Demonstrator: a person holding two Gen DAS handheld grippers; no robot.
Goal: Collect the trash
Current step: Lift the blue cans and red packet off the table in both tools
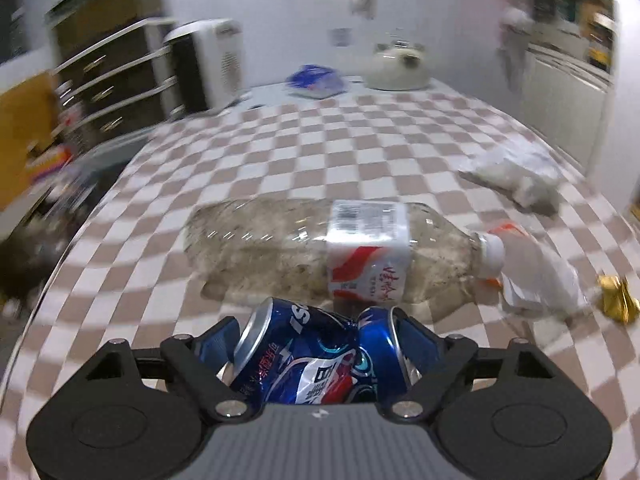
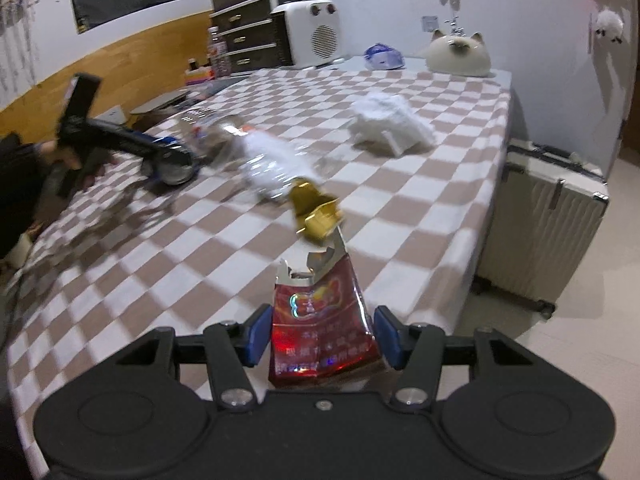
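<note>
Gathering litter: left gripper (image 1: pixel 320 344) pinching crushed blue can (image 1: pixel 316 354), right gripper (image 2: pixel 320 336) flanking red packet (image 2: pixel 322 340), contact unclear. Next: carrying both binward, plastic bottle (image 1: pixel 320 248) remaining farther.

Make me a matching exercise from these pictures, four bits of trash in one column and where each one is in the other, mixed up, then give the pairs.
Things:
1. crushed blue can
2. red packet
3. clear plastic bottle
4. crumpled white paper

Places:
A. lying on its side on the checked cloth, just beyond the can
B. between the fingers of the left gripper
C. alone on the cloth toward the far right, near the cat-shaped ornament
D. between the fingers of the right gripper

Pairs: 1-B, 2-D, 3-A, 4-C
</note>
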